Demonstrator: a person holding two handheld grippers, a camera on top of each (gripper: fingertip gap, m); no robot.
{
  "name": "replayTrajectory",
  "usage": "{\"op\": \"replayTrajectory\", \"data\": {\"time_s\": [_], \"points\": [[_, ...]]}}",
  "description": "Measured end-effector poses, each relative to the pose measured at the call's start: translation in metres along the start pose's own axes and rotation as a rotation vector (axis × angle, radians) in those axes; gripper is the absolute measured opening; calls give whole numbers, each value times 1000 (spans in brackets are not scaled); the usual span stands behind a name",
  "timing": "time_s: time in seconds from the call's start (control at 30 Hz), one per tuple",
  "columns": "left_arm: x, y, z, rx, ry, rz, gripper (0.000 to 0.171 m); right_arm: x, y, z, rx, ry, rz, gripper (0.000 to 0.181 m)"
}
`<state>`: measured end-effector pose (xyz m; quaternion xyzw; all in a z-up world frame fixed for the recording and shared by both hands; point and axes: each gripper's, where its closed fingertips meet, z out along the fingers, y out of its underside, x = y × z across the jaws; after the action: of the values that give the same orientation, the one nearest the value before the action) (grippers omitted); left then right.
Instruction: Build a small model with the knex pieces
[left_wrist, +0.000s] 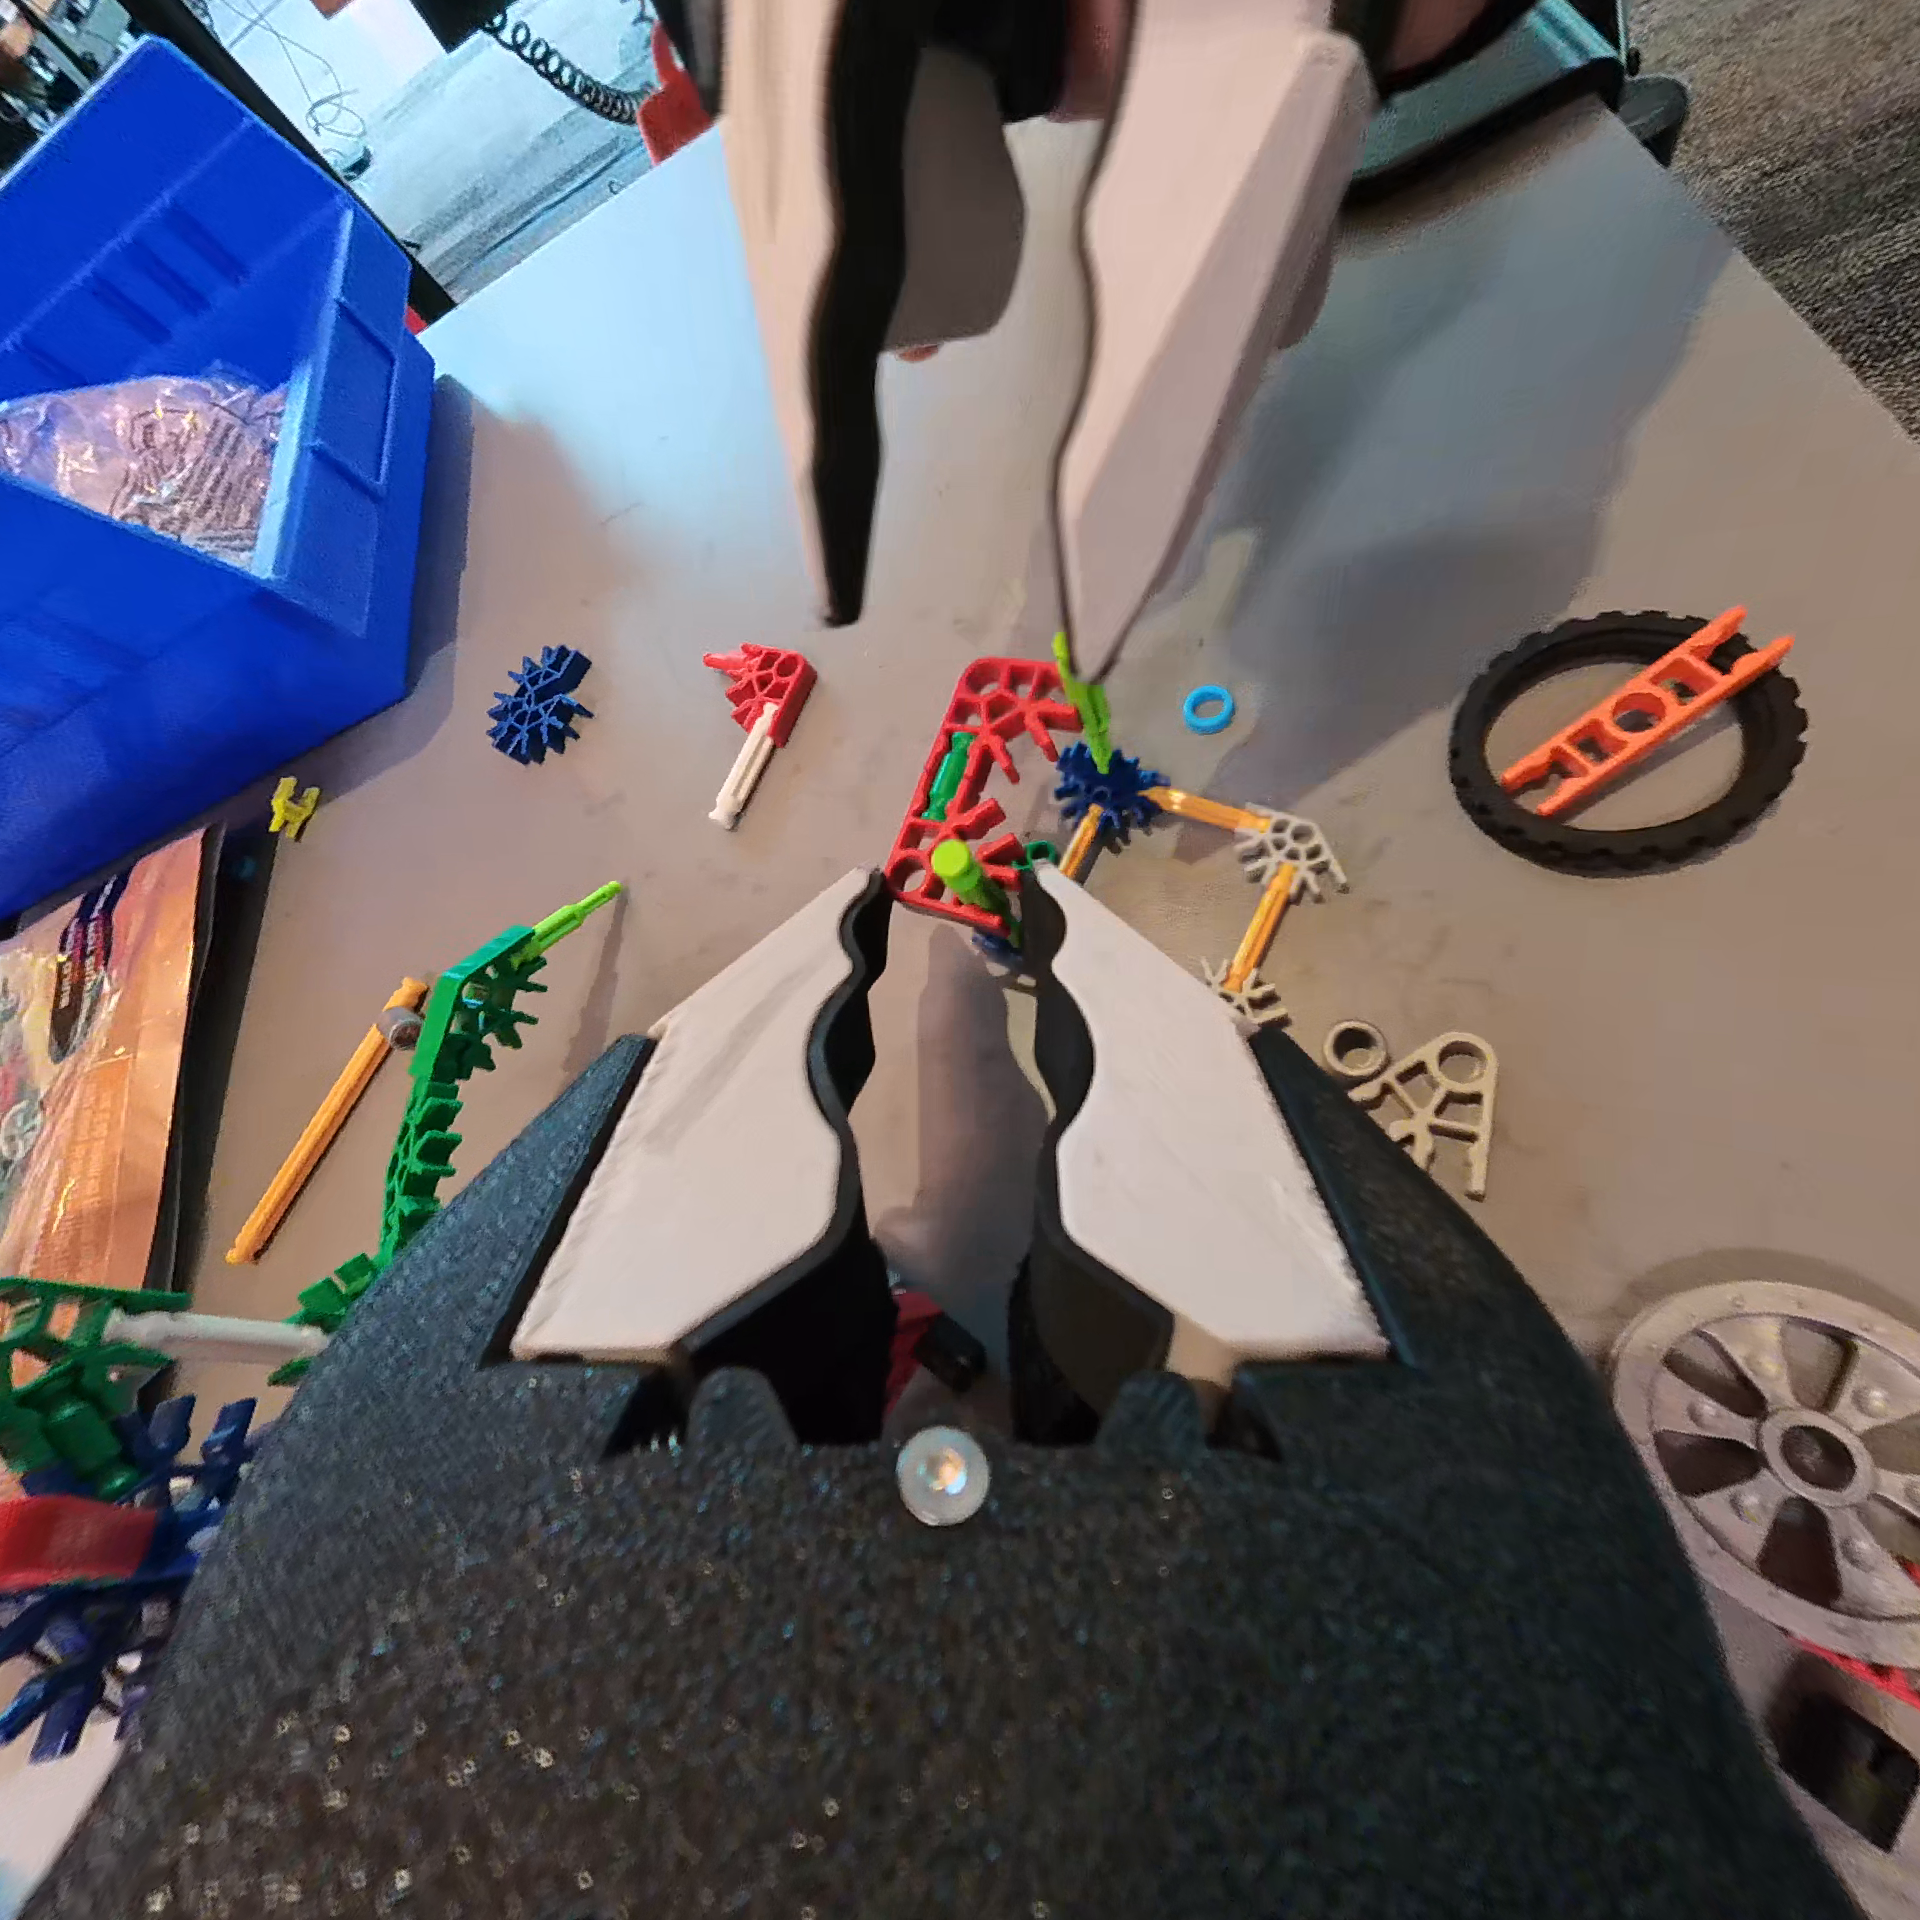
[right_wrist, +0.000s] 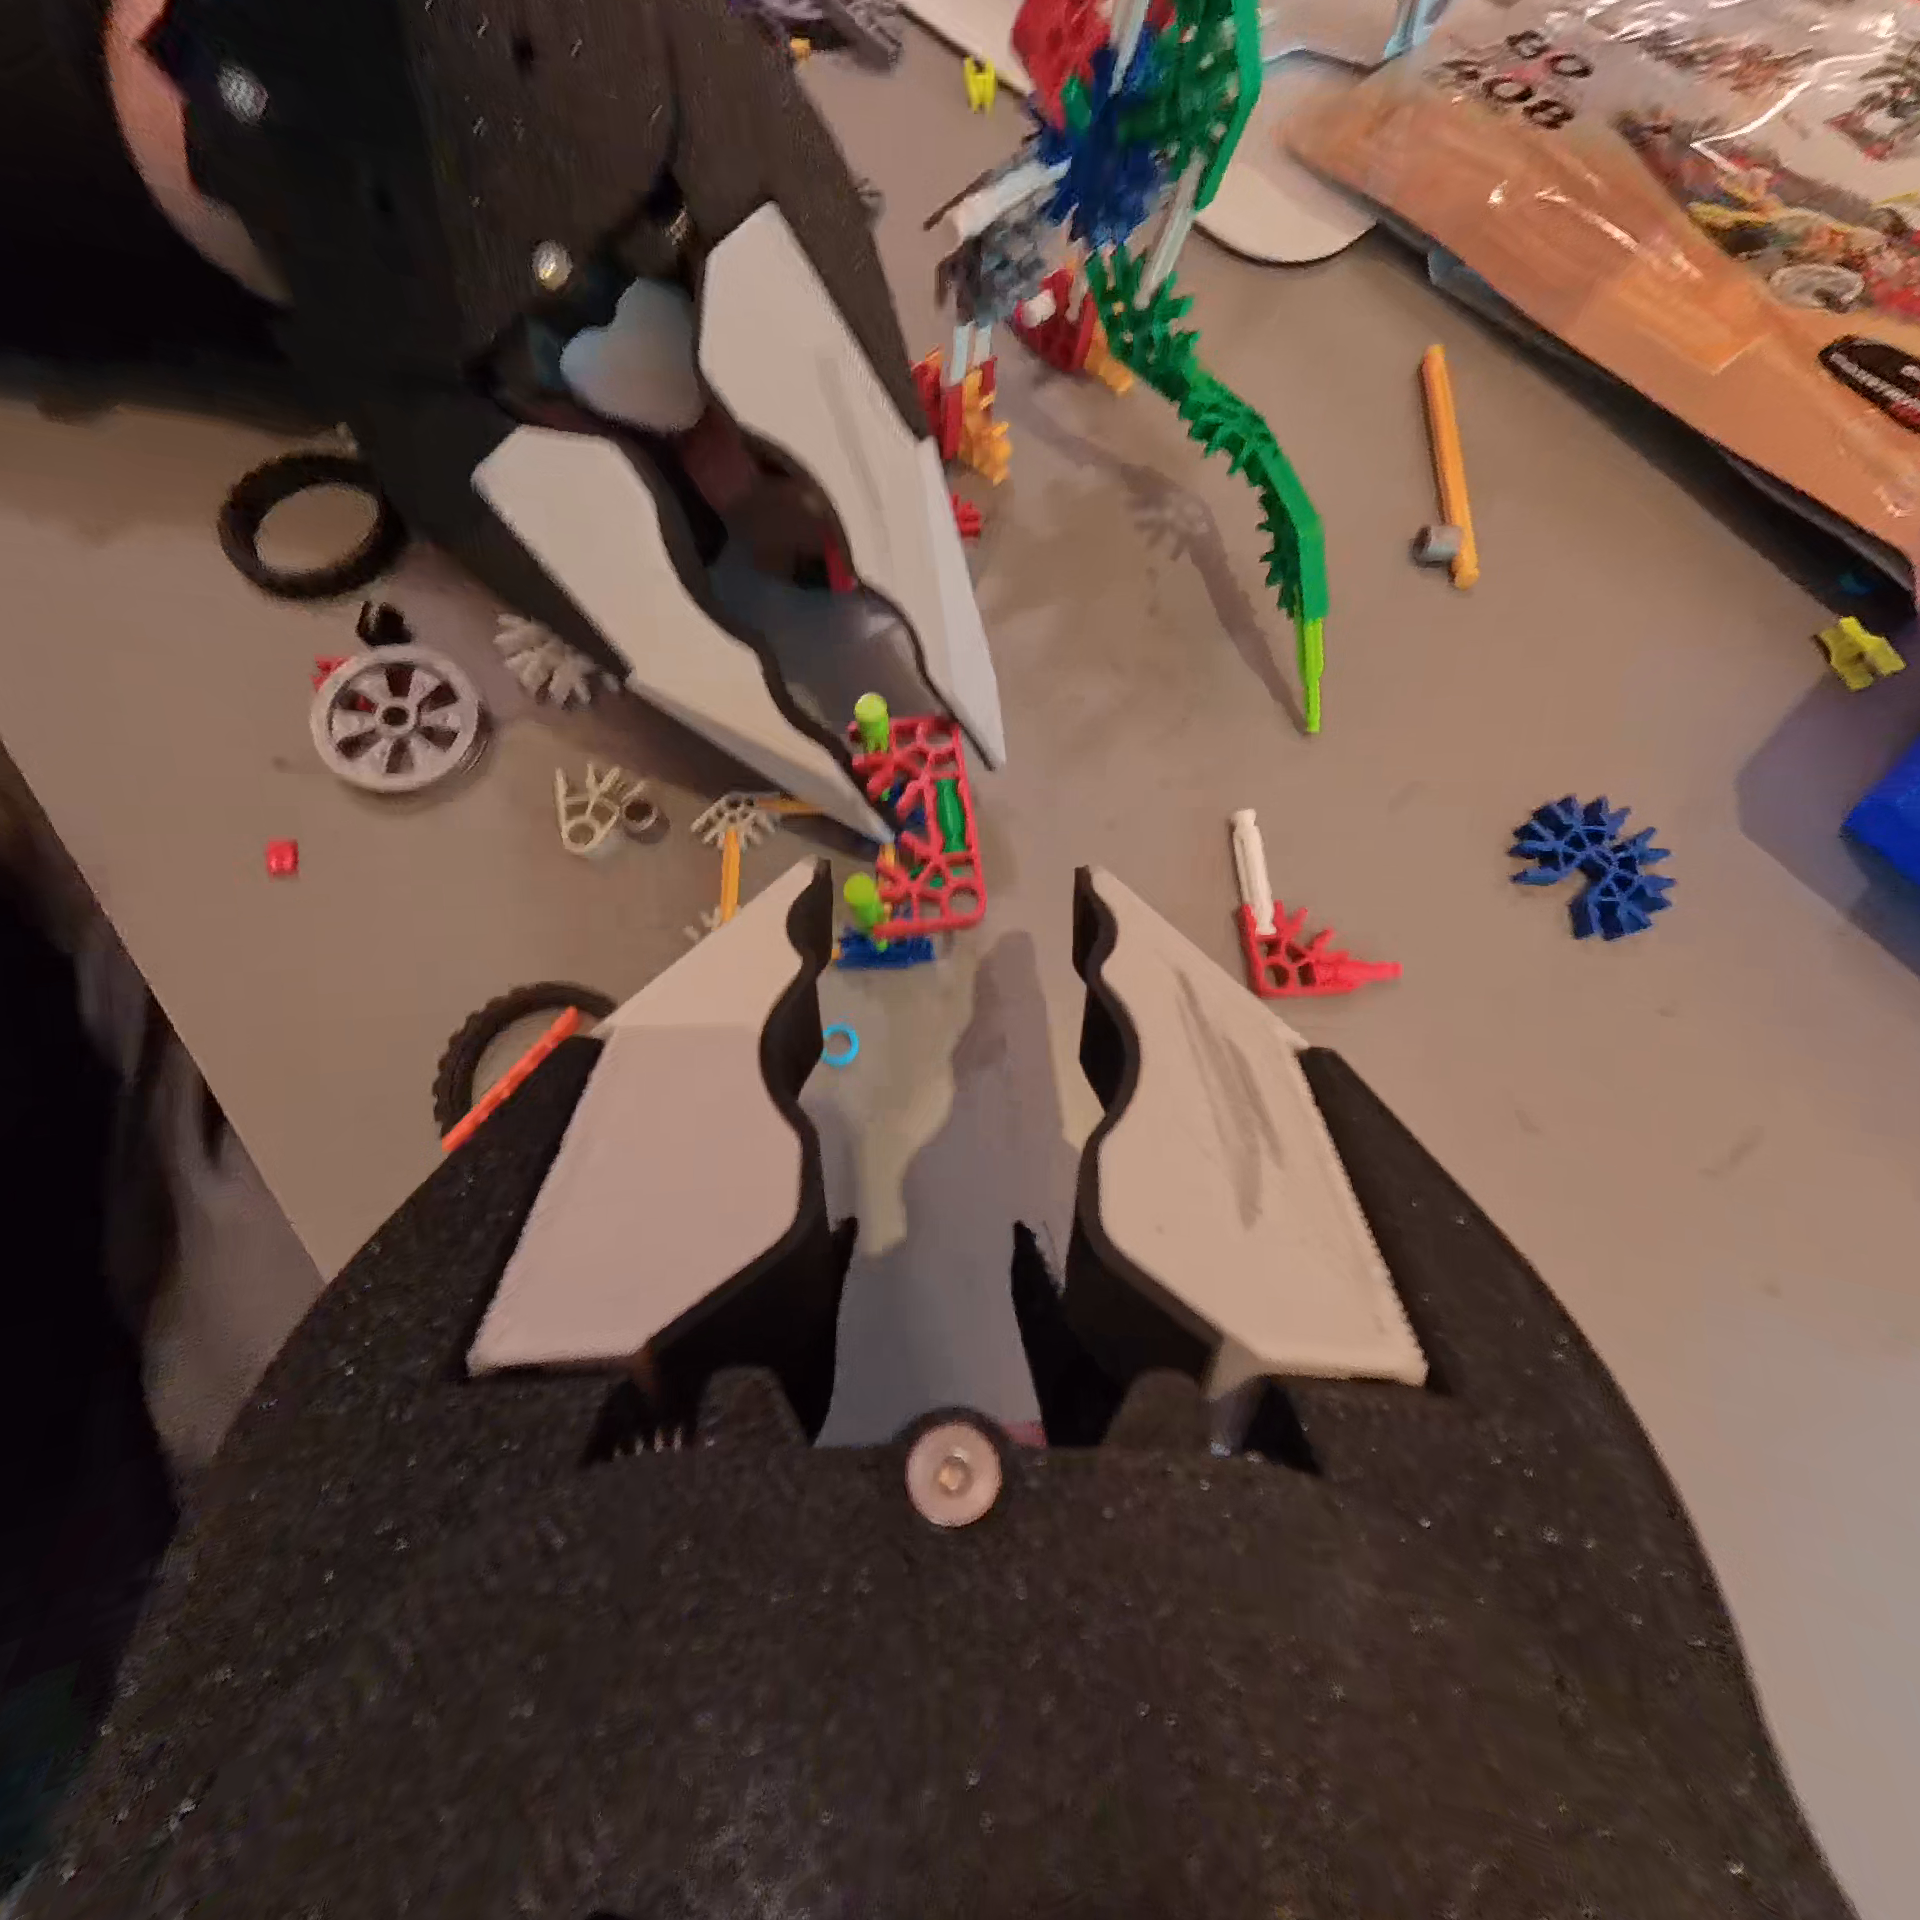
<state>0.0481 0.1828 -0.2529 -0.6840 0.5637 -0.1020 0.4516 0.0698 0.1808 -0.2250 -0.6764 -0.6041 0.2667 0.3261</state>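
Each camera sits on its own tongs, looking forward and steeply down along the fingers, close above the desk (left_wrist: 1455, 436); the two views face each other from opposite sides; both take in the red toy frame (left_wrist: 966, 800) (right_wrist: 925, 821) between them.

Grey table (left_wrist: 1455, 436) strewn with toy connectors, rods, black tyre (left_wrist: 1626, 743), grey wheel (left_wrist: 1797, 1455), blue bin (left_wrist: 187, 436).
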Motion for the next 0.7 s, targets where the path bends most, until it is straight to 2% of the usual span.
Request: {"op": "replayTrajectory", "data": {"time_s": [0.27, 0.37, 0.4, 0.53, 0.7], "points": [[-2, 4, -2, -19, -4, -29, 26, -7, 18, 6, 18, 0, -17, 44], [-3, 3, -3, -18, -8, -47, 28, -9, 18, 10, 31, 1, -28, 43], [-3, 2, -3, -15, -15, -37, 23, -9, 17, 12, 34, 3, -30, 39], [-1, 1, -2, -13, -12, -44, 23, -8, 11, 19, 51, 16, -52, 27], [-5, -1, -6, 0, -30, -44, 28, -10, 8, 22, 57, 27, -78, 27]]}}
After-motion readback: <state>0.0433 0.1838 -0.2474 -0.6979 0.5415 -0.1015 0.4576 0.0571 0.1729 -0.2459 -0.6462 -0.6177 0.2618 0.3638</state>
